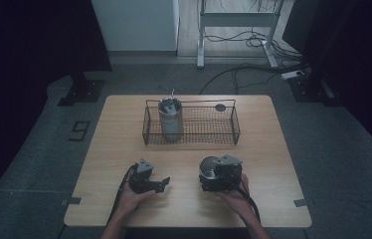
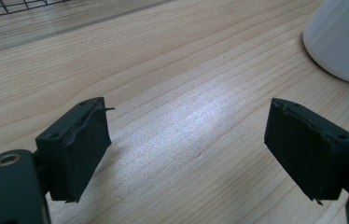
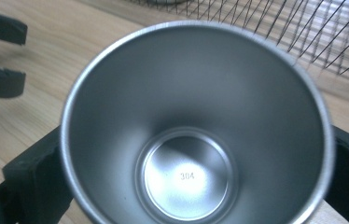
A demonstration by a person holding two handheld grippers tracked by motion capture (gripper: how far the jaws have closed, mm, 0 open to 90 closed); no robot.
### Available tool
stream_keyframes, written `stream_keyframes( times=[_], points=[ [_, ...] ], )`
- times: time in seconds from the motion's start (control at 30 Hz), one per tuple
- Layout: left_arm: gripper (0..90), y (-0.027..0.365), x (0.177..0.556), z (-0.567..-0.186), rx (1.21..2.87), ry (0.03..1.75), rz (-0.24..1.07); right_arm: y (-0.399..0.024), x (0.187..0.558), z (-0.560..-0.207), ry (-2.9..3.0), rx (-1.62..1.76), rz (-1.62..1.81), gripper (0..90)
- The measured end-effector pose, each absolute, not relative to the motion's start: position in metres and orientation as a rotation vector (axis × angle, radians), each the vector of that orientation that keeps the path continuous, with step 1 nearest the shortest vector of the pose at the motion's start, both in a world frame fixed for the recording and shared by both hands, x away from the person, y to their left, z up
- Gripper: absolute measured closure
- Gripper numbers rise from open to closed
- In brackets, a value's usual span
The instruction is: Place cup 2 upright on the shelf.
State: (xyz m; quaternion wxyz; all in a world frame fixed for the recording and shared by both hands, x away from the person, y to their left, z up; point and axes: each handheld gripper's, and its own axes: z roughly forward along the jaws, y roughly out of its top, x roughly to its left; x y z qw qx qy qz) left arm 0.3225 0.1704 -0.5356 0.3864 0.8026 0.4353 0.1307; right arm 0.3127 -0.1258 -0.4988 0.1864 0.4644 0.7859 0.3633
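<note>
A steel cup [image 1: 208,168] stands open end up near the table's front, right of centre. My right gripper [image 1: 213,175] is shut on it, one black jaw on each side of its wall. In the right gripper view I look straight down into the cup [image 3: 186,93], whose bottom is stamped with a number, and my right gripper [image 3: 196,135] holds it. My left gripper [image 1: 163,182] lies low on the wood, left of the cup and pointing toward it. Its jaws [image 2: 186,135] stand apart over bare wood, with the cup's pale wall [image 2: 340,39] beyond them.
A black wire basket [image 1: 191,130] sits at the table's middle back, with a second metal cup [image 1: 170,119] upright in its left end. A small dark disc [image 1: 220,107] lies by the basket's far rim. The basket mesh [image 3: 303,32] is just beyond the held cup.
</note>
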Motion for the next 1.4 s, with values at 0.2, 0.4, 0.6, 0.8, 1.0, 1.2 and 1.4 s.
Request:
stream_keyframes(
  times=[0.2,0.4,0.6,0.8,1.0,1.2,1.4],
  points=[
    [14.3,0.172,0.323,-0.536,2.041,1.111,0.332,-0.126,0.315,-0.506,2.258,1.274,1.017,6.8],
    [14.3,0.172,0.323,-0.536,2.044,1.111,0.332,-0.126,0.315,-0.506,2.253,1.249,1.024,7.2],
    [14.3,0.172,0.323,-0.536,2.047,1.111,0.332,-0.127,0.315,-0.506,2.25,1.235,1.032,7.5],
    [14.3,0.172,0.323,-0.537,2.054,1.11,0.334,-0.129,0.315,-0.506,2.233,1.242,1.056,7.6],
    [14.3,0.172,0.323,-0.537,2.053,1.109,0.34,-0.132,0.313,-0.501,2.208,1.24,1.095,7.6],
    [14.3,0.173,0.323,-0.537,2.045,1.112,0.346,-0.135,0.31,-0.493,2.197,1.219,1.117,7.6],
    [14.3,0.174,0.322,-0.536,2.042,1.115,0.352,-0.139,0.307,-0.485,2.165,1.225,1.162,7.6]
  ],
)
